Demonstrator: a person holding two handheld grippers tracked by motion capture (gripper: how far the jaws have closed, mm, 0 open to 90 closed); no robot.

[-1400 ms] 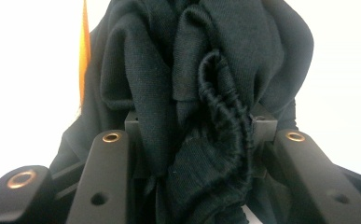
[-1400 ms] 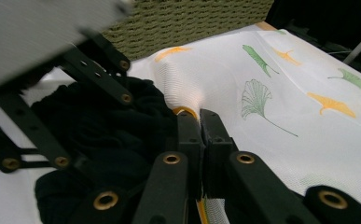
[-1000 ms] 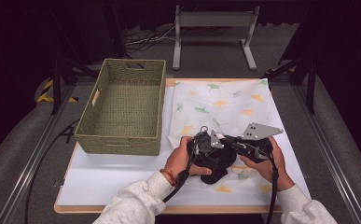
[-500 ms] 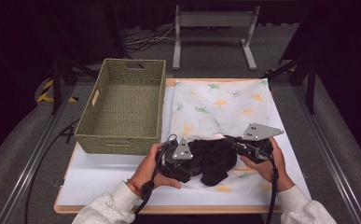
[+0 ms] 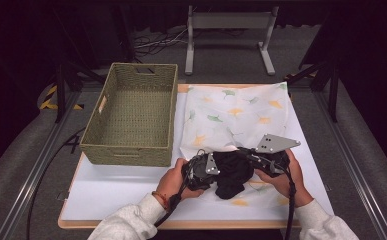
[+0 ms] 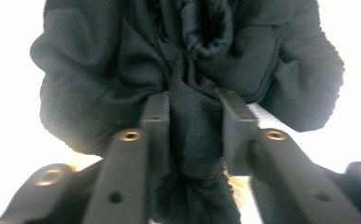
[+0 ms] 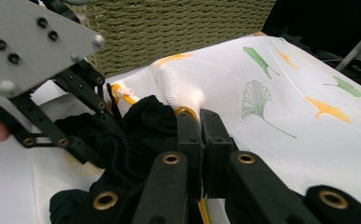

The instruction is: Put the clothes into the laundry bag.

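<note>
Item: black garment (image 5: 231,172), crumpled, lying on the leaf-printed white cloth (image 5: 236,112) at the near edge of the white table top (image 5: 116,190), to the right of the woven basket (image 5: 133,117) and apart from it

Left gripper (image 6: 194,126): jaws clamped on a twisted rope of the black fabric; the bulk of the garment bunches beyond the pads. In the high view this gripper (image 5: 201,170) sits at the garment's left edge

Right gripper (image 7: 200,128): jaws drawn together with almost no gap; black fabric lies against their left side and the printed cloth rises in a fold right at the tips. Whether they pinch garment, cloth, or both cannot be told. In the high view it (image 5: 261,160) sits at the garment's right edge

Risks, as judged from this position:
- The right jaws may have caught the printed cloth along with, or instead of, the garment; any lift or pull would then drag the cloth across the table
- The left grip holds only a narrow twist; a sideways spread could let it slide out
- Pulling the two grippers apart on a still-tangled bundle may tighten the knot rather than open it
- A carry toward the basket with trailing fabric could snag on its rim
</note>
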